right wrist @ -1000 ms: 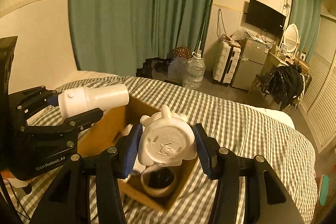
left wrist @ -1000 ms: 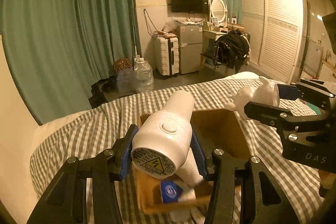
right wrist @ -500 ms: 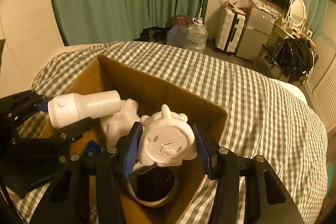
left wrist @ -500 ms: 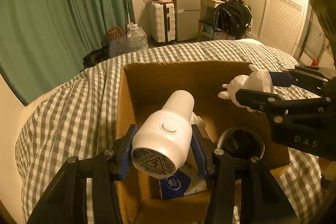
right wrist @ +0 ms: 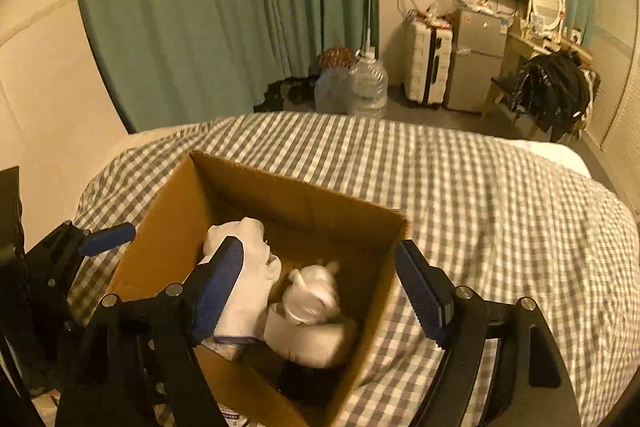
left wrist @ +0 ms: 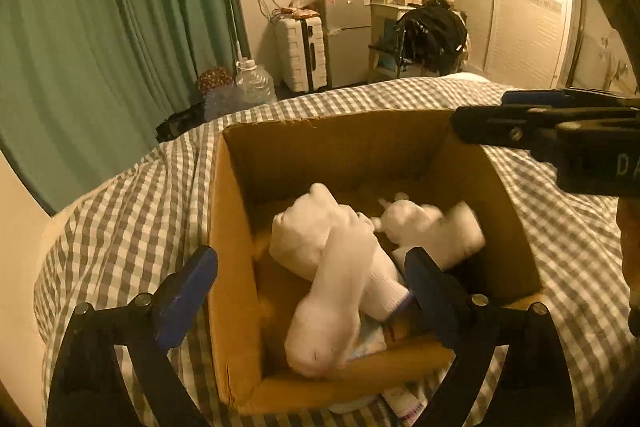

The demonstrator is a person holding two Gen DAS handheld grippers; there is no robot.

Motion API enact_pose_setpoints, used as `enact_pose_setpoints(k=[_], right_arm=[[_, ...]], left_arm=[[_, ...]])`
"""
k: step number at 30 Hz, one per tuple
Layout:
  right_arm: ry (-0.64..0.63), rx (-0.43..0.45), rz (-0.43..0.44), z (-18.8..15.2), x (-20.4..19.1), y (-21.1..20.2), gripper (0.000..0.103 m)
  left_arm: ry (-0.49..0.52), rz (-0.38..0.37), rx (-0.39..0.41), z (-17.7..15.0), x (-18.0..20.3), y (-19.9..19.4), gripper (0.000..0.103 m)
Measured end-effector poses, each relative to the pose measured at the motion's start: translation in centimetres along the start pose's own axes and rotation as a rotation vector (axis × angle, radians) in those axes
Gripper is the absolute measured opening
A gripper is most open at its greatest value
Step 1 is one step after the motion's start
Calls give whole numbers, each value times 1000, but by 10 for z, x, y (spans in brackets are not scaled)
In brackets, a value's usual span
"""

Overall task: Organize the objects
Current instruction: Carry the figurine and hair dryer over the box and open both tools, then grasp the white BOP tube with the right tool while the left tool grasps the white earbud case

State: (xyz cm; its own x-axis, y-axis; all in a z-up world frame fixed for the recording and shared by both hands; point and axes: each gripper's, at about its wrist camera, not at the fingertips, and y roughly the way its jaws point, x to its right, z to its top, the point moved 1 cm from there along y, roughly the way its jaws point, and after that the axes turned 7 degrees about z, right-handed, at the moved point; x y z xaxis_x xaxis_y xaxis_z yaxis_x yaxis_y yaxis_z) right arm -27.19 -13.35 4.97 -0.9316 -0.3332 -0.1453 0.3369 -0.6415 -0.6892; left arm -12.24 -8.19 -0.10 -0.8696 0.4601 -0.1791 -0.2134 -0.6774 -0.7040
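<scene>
Item: cardboard box (left wrist: 236, 267), open-topped, sitting on the checked bed cover (left wrist: 132, 211). I hold both grippers above it, pointing down into it.

Left gripper (left wrist: 312, 279): jaws have just been opening and stand wide apart, nothing pressed between the pads. The white dryer (left wrist: 332, 295) lies below and between them, blurred, inside the box. Its long axis runs toward me and away, fat end at the near wall.

Right gripper (right wrist: 320, 287): jaws have just been opening, well apart, holding nothing. The white figurine (right wrist: 312, 291) lies below them, blurred, on top of a pale cylinder (right wrist: 308, 337) near the box's right wall.

Other contents: white socks (right wrist: 248, 267) heaped at the left, partly under the dryer.

Nearer hand: left for the dryer, right for the figurine. I judge both drops are made, and lifting straight up should clear the walls.

View differences: the left camera shows the dryer's full length, which the right camera does not clearly show. The right camera shows the figurine perched on the cylinder. The left camera shows only a white blur there.
</scene>
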Motion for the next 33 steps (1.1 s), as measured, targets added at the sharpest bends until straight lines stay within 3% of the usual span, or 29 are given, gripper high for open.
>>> enact_pose_setpoints(k=[9,15,19,26,33], right_arm=[[5,78,3,-18,-21,-60,78],[0,83,16,-55,-38,-78,78],[22,18,50,-86,-45,-67,78],[9,-163,59,-138,-62,-16,78],[-50,-326,29,-171,-75,39,57]], left_arm=[[-121,66,84,-21,-26,-53,99],[-182,110,78,-52,-35,-74,99],[-180,130,62,-75,-30,-78,99],[-167,150,-76,-126,-26,-56,99],[-205,213,-106,-132,-41,-50,99]])
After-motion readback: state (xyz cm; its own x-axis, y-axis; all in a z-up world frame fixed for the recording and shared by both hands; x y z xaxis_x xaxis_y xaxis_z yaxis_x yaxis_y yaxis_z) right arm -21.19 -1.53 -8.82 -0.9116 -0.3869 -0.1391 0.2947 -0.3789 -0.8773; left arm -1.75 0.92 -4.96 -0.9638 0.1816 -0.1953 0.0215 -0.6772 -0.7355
